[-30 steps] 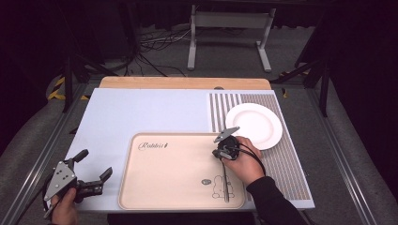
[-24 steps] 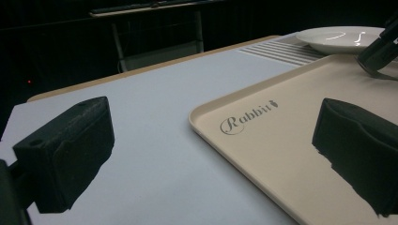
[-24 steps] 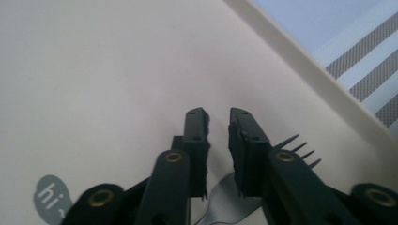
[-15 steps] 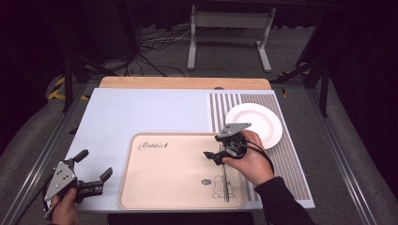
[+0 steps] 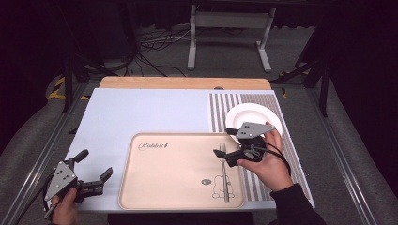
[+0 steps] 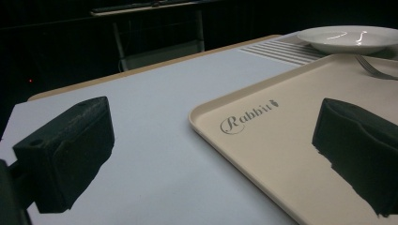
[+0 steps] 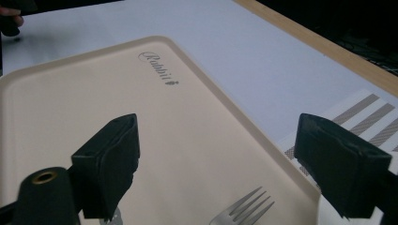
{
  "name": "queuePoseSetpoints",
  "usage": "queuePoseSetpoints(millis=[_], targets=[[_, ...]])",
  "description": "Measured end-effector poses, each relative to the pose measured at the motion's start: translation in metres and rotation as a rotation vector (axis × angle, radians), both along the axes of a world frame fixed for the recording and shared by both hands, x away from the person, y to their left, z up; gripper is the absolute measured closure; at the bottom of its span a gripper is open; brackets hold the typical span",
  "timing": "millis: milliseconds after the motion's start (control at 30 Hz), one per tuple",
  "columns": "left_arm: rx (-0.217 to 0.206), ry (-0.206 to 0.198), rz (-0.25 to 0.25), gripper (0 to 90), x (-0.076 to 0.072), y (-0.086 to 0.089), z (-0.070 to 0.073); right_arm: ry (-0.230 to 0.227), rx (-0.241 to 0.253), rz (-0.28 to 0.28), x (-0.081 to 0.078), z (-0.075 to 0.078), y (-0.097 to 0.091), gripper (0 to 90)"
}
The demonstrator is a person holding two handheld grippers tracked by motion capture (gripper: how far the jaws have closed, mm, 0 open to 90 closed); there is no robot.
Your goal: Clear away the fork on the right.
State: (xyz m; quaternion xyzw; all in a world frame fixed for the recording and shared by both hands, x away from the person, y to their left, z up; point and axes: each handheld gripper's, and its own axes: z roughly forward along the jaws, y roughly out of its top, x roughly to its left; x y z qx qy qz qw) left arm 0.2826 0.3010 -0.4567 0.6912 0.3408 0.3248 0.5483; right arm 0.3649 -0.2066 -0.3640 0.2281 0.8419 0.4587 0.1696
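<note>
While we hold both grippers low over the table, neither one carries anything. Our right gripper [image 5: 224, 154] hangs above the right side of the beige tray [image 5: 159, 187], jaws spread wide, pointing toward the table's left. In the right gripper view its jaws frame the tines of the fork [image 7: 246, 208], which lies between them at the bottom edge, with the tray's "Rabbit" lettering farther off. From the high view the fork [image 5: 225, 172] rests on the tray near its right rim, tines toward the far side, handle running over a small printed rabbit figure. Our right hand [image 5: 265, 164] wraps the gripper body just in front of the white plate [image 5: 263, 117], which sits on the striped mat [image 5: 220, 105] beyond the tray's right corner. Our left gripper [image 5: 96, 171] sits near the table's front left corner, just beside the tray, jaws also wide apart. In the left gripper view the tray [image 6: 281, 140] corner lies between its jaws, and the plate [image 6: 349, 38] shows far off.
</note>
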Motion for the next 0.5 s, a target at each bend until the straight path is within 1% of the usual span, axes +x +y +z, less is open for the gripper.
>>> queuePoseSetpoints(millis=[233, 500], targets=[[0.000, 0.001, 0.003, 0.1, 0.000, 0.000, 0.000, -0.049, 0.060, -0.022, -0.009, 0.003, -0.025, 13.2], [-0.002, 0.003, 0.000, 0.1, 0.001, 0.001, -0.001, -0.094, 0.138, -0.057, -0.019, 0.000, -0.054, 13.2]])
